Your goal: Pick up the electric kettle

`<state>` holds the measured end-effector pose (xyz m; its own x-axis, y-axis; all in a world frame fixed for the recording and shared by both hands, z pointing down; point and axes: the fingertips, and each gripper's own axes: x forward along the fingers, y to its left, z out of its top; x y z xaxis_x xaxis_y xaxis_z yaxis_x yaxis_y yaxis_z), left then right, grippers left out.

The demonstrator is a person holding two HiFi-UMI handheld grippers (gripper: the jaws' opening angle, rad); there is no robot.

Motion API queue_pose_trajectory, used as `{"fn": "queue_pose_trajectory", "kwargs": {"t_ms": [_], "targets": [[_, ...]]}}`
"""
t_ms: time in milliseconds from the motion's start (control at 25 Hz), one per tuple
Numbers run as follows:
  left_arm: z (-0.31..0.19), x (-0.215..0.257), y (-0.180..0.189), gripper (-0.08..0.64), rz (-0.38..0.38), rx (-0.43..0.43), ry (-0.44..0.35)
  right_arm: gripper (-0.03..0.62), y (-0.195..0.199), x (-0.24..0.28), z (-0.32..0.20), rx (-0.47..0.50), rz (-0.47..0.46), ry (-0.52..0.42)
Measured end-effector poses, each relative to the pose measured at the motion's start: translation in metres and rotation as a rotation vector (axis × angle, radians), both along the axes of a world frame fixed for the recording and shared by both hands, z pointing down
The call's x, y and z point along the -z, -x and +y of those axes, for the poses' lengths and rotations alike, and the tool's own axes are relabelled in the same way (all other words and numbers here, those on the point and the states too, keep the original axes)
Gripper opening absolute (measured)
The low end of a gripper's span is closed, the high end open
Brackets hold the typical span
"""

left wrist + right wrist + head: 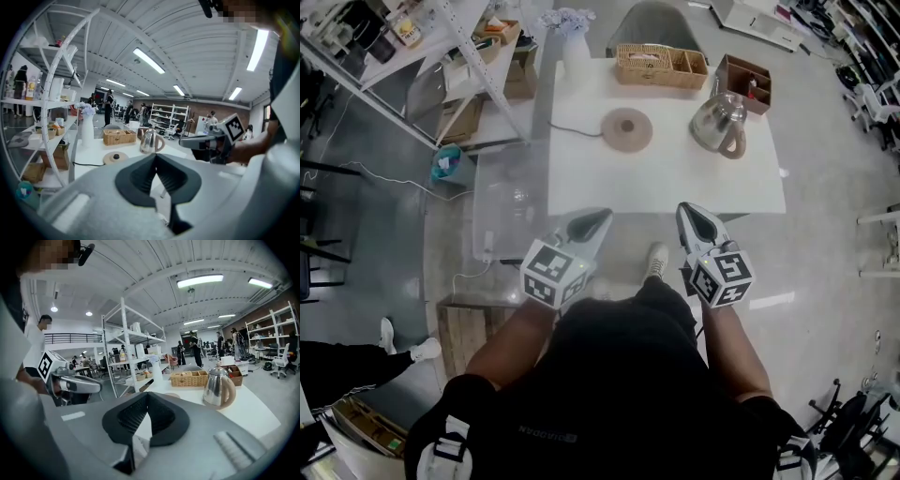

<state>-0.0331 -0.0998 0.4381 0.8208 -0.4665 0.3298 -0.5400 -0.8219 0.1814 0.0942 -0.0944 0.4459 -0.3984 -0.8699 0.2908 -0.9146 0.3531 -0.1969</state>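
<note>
- Overhead, in the head view, the electric kettle [719, 122] stands upright on the far right part of the white table [666, 187]. It is off its round base [626, 129], which lies well apart to its left. A wicker basket [661, 67] and a brown box [748, 82] sit just beyond it. The left gripper [598, 217] and right gripper [686, 214] hover at the table's near edge, well short of the kettle. Both are pinched to a point and hold nothing.
- From the left gripper view, the left gripper [156, 156] has its pads meeting at the tips with nothing between them. The kettle [149, 140] shows far ahead, slightly left of the jaw line.
- From the right gripper view, the right gripper [147, 394] is likewise closed and empty. The kettle [218, 387] is ahead and to the right, and its tan loop handle [230, 392] is turned to the right side.
- Judging by its looks, the polished steel body is rigid but slick and rounded, so pads would likely slide on it. The handle is the sounder hold, taken high so that the body hangs below. Its weight depends on any water inside, which cannot be seen. The jaws must part before either can grasp.
</note>
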Motion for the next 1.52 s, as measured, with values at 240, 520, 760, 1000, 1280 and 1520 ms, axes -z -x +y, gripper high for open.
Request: {"fn": "queue_pose_trajectory", "kwargs": {"t_ms": [240,520,760,1000,1280,1520], "targets": [[0.005,0.013,-0.007,0.005,0.025,-0.023,-0.02,0.005,0.018,0.017,0.014,0.053,0.002,-0.022],[0.004,0.021,-0.024,0.005,0.032,0.006,-0.039,0.006,0.005,0.025,0.015,0.091,-0.006,-0.04],[0.011,0.023,-0.048,0.005,0.028,0.03,-0.031,0.005,-0.014,0.019,0.019,0.119,-0.014,-0.018],[0.018,0.02,-0.07,0.005,0.012,0.047,-0.025,0.005,-0.036,0.014,0.022,0.138,-0.033,-0.005],[0.023,0.017,-0.087,0.005,-0.007,0.048,-0.022,0.005,-0.047,0.008,0.022,0.157,-0.035,0.0],[0.025,0.017,-0.097,0.005,-0.016,0.036,-0.038,0.005,-0.049,0.005,0.021,0.175,-0.035,0.003]]}}
